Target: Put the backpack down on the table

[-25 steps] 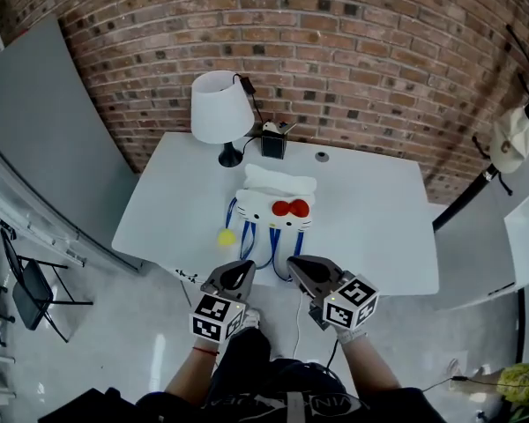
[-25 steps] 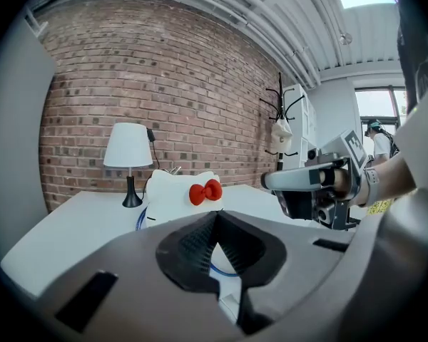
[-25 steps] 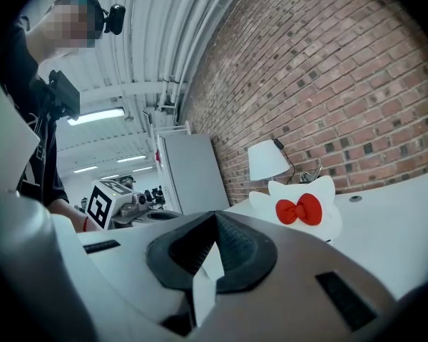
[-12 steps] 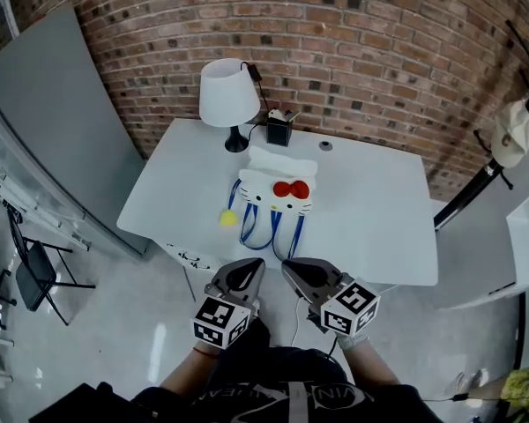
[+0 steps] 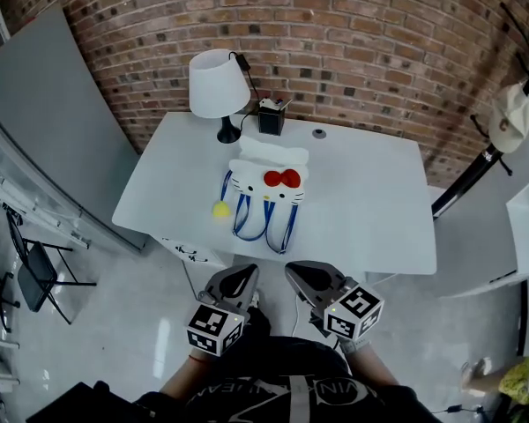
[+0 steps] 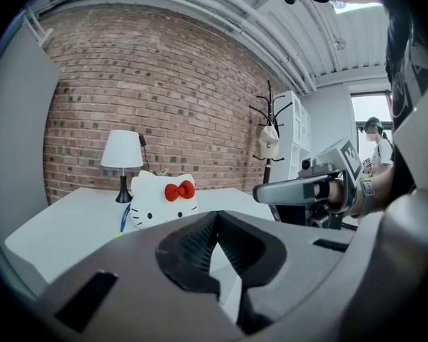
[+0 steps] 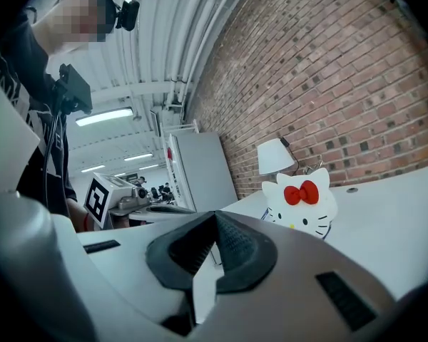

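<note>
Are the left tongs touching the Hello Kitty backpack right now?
Apart. The head view shows the left tongs held over the floor, short of the table edge, while the backpack lies farther in on it.

In the left gripper view, the left gripper's (image 6: 215, 216) own body hides the lower part of the backpack (image 6: 162, 199). In the right gripper view, the right gripper (image 7: 215, 216) cuts off the backpack's bottom edge.

In the head view, the small dark box (image 5: 271, 117) at 12 o'clock on the table (image 5: 370, 210) is too small to show its contents. The round dot (image 5: 318, 133) at the backpack's 1 o'clock cannot be named. The yellow thing (image 5: 220, 209) at the backpack's 9 o'clock is also too small to identify.

The right edge cuts off the coat stand (image 5: 476, 170) at 3 o'clock. The corner at 5 o'clock cuts off a yellow-green thing (image 5: 522, 379).
</note>
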Tool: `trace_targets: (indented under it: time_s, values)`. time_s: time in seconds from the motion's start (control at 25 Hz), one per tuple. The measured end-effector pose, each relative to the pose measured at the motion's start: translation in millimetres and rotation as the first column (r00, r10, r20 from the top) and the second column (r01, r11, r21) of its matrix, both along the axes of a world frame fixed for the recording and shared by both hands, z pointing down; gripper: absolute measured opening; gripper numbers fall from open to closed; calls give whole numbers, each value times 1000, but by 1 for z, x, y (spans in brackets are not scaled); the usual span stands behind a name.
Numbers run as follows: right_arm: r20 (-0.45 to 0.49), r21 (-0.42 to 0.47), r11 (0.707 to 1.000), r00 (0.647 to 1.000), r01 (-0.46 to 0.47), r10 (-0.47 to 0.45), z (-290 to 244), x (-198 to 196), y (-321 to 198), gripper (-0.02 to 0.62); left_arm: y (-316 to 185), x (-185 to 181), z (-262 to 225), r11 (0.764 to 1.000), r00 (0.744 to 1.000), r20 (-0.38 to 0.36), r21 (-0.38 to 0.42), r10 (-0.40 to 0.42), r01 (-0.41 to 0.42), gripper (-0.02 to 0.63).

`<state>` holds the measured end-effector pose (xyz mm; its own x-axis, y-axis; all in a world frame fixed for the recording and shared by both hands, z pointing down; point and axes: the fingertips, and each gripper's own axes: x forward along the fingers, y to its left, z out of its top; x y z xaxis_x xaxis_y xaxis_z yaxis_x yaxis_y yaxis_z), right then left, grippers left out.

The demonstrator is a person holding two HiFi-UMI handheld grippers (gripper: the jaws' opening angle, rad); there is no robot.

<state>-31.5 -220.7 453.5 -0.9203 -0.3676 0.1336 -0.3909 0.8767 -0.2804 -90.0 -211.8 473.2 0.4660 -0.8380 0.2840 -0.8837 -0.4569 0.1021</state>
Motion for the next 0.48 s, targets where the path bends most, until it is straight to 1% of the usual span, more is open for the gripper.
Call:
trace_targets:
  time_s: [0.2,0.32,0.48]
  values:
    - [18,-24,1000,1000,1,0,3,5,-3,0,-3,10,8,999,1000,-10,-33,21,-21,5]
    - [34,-33,999,999,-5,7,5,7,-9,0,-10,18,9,998,999,-12,-40,40,-40,5]
    - [63,-47,999,998,-15,18,5,10,-21,0,-24,24,13,997,998,5,-48,60,-60,5]
